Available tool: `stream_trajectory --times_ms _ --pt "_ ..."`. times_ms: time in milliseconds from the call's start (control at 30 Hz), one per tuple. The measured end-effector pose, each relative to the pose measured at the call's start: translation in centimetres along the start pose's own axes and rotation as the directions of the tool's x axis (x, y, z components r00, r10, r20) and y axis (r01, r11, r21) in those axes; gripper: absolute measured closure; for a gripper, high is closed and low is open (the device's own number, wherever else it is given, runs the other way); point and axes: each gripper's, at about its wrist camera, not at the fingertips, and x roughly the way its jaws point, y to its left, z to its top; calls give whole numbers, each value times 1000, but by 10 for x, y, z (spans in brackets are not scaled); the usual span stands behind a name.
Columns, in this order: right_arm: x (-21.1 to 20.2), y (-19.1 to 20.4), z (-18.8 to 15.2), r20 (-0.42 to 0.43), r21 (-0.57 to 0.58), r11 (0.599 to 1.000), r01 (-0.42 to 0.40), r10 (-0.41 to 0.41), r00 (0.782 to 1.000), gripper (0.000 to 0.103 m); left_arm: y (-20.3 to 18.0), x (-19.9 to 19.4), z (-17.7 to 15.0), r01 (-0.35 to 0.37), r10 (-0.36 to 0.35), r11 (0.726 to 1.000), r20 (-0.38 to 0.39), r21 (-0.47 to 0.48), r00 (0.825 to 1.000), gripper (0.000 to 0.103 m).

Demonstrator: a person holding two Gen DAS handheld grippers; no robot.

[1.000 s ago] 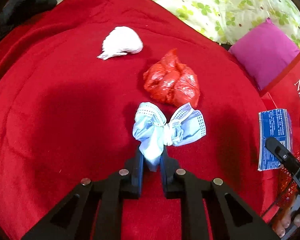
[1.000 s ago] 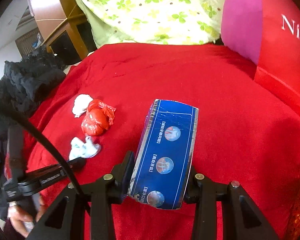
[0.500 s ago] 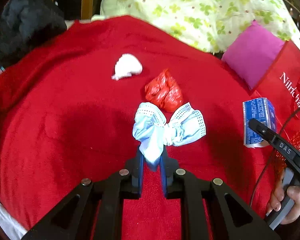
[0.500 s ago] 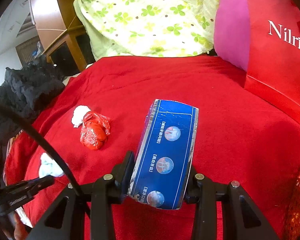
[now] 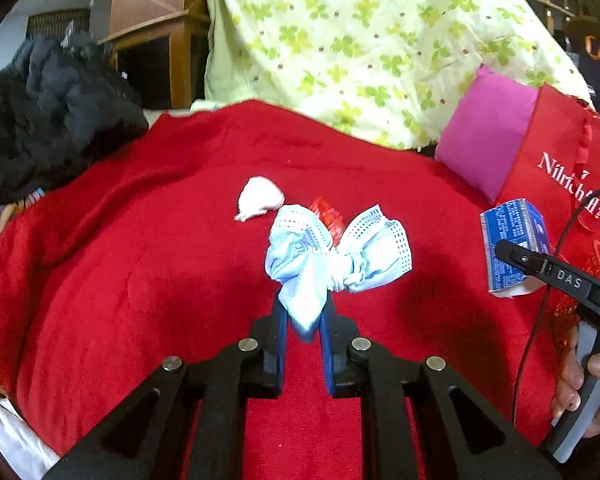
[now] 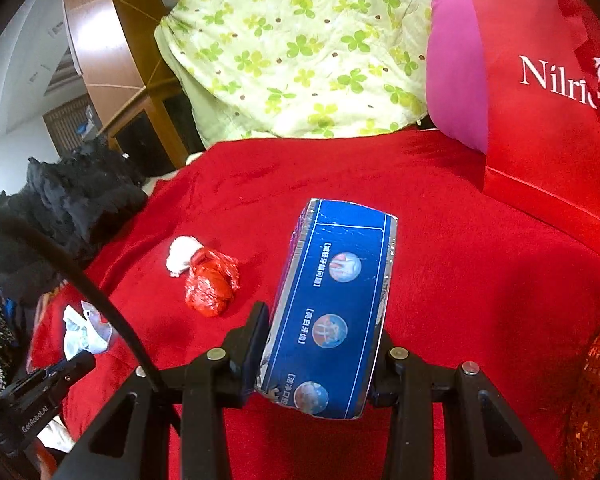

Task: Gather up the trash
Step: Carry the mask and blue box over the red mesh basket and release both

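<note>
My left gripper [image 5: 303, 312] is shut on a crumpled pale-blue face mask [image 5: 332, 252], held up above the red blanket [image 5: 140, 260]. On the blanket beyond the mask lie a white tissue wad [image 5: 260, 200] and a crumpled red plastic wrapper [image 5: 328, 214], the wrapper partly hidden by the mask. My right gripper [image 6: 324, 332] is shut on a blue carton [image 6: 340, 280], held upright above the blanket. The right wrist view shows the tissue wad [image 6: 182, 254] touching the wrapper [image 6: 212, 284], and the mask [image 6: 86, 332] at the far left.
A red paper bag [image 6: 540, 120] stands at the right with a pink cushion [image 5: 484, 148] behind it. A green-flowered quilt [image 5: 360, 40] fills the back, black clothing [image 5: 48, 112] lies at the left, and an orange mesh basket [image 6: 596, 400] is at the lower right.
My left gripper has risen and pulled back with the mask, so the blanket looks farther off and the wrapper is now half hidden. My right gripper rose a little with the carton.
</note>
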Motion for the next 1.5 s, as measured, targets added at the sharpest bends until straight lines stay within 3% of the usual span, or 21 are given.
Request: stream_trajectory --times_ms 200,633,833,1000,1267,1500 --pt "-12 -4 1 27 14 1000 -16 16 1000 61 -10 -13 -7 16 -17 999 33 28 999 88" --pt "-58 -8 -11 92 19 998 -57 55 994 61 -7 -40 -20 14 -15 1000 20 20 1000 88" --pt "-109 -1 -24 136 -17 999 -48 50 989 61 -17 -78 1 -43 39 998 94 44 995 88" --pt "-156 1 -18 195 -28 999 -46 50 980 61 -38 -115 14 -119 101 989 182 91 978 88" --pt "-223 2 -10 296 -35 998 -56 64 953 61 -72 -162 22 -158 109 975 275 160 955 88" --pt "-261 -11 -15 364 -24 999 -33 39 931 60 -100 -177 27 -151 84 968 309 202 947 87"
